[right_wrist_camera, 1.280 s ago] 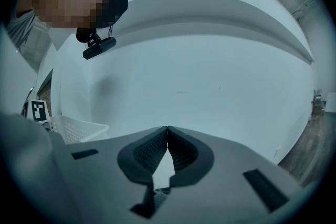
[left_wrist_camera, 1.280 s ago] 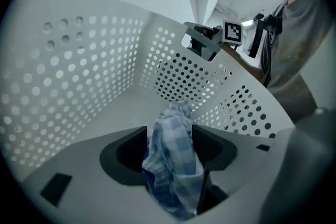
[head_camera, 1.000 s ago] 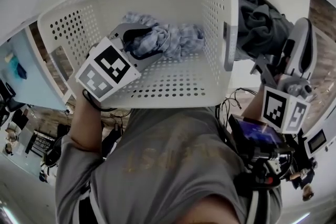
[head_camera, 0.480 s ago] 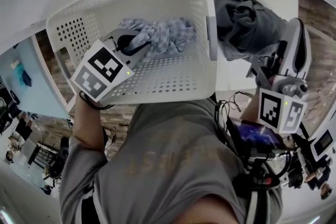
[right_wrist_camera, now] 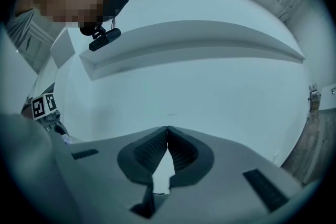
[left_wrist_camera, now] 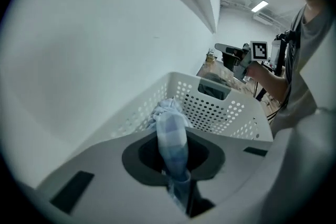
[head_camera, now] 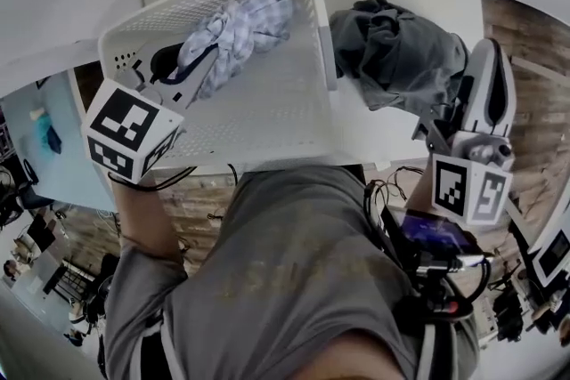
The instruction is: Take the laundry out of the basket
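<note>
Laundry [left_wrist_camera: 169, 112], a soft, light checked cloth, hangs limp beyond the tips of the left gripper [left_wrist_camera: 173, 138], above the basket [left_wrist_camera: 226, 113]. Its jaws have just been closing and pinch one fold. A thin fold may slip, so a thicker bunch looks safer. The right gripper [right_wrist_camera: 167, 131] is pressed together, empty.

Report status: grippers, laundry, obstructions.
Left gripper just closed on pale blue checked cloth, over white perforated plastic basket. Right gripper shut, empty. Dark grey crumpled garment beside basket, not blocking.
</note>
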`<state>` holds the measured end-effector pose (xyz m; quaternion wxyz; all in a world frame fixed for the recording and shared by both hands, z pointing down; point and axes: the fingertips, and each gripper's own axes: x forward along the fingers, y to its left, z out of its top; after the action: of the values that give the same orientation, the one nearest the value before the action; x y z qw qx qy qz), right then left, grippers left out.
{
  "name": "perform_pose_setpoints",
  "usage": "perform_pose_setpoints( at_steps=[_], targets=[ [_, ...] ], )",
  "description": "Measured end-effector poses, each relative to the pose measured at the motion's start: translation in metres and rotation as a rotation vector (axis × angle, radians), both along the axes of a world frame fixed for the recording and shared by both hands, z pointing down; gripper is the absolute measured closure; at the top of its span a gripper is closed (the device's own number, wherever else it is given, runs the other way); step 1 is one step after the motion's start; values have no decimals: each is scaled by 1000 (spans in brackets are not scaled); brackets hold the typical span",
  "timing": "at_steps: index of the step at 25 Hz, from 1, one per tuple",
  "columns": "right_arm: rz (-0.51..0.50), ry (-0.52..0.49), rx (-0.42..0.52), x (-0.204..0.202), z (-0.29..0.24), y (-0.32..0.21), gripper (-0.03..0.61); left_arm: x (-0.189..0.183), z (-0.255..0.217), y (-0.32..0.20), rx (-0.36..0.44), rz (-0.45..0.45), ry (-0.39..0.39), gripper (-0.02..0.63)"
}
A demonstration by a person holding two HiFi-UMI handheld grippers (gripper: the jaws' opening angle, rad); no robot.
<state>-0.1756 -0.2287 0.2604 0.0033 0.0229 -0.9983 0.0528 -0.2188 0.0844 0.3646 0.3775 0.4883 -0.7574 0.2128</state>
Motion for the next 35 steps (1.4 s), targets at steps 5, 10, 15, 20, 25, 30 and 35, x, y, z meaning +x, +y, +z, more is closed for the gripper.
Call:
perform_pose_setpoints(
  at_steps=[5, 10, 15, 20, 25, 30, 35],
  targets=[
    [-18, -43, -12, -1, -8, -6, 571, -4, -33, 7, 57, -104, -78, 563],
    [248, 198, -24, 99, 63, 19, 571, 18, 31, 11, 105, 85, 120, 563],
    [357, 294, -32, 156, 107, 38, 571, 23, 56, -2, 158, 156, 143, 563],
    [307, 281, -41, 173, 113, 52, 571, 24, 26, -5, 231, 56, 57, 565],
    [316, 270, -53, 199, 147, 68, 571, 28, 37, 1, 303, -48, 32, 565],
    [339, 260, -47, 206, 167, 93, 571, 20, 44, 9, 359, -58, 13, 563],
    [387, 240, -11, 189, 160, 124, 572, -5, 43, 32, 417, -39, 12, 563]
  ],
)
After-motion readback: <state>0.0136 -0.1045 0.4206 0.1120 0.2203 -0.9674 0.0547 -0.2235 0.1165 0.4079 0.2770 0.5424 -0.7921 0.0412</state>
